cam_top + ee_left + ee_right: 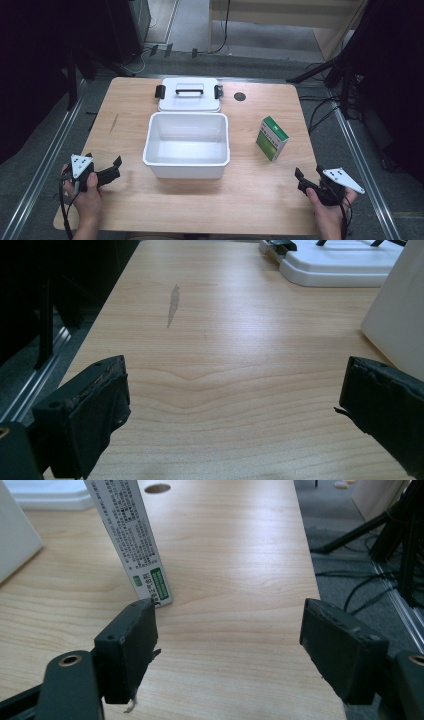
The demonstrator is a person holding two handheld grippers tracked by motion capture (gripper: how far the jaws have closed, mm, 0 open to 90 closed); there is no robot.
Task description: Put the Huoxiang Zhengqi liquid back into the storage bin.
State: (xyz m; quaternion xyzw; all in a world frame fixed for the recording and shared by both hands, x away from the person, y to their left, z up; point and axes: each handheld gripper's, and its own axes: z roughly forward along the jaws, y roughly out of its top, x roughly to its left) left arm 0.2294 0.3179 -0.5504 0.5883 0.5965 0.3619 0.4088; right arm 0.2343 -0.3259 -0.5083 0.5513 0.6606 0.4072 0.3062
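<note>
Box (272, 138) upright on the table (250, 190), right of the bin (186, 145), just ahead of the right gripper (306, 176). Untouched; jaws spread, nothing between. Left gripper (116, 165) likewise agape, idle by the bin. Lid (189, 95) behind. Probably approach stage: next, advance, straddle box, squeeze.

Bare tabletop (250, 195) before green box (272, 138)

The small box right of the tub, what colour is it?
Green and white box, seen best in the high view.
</note>
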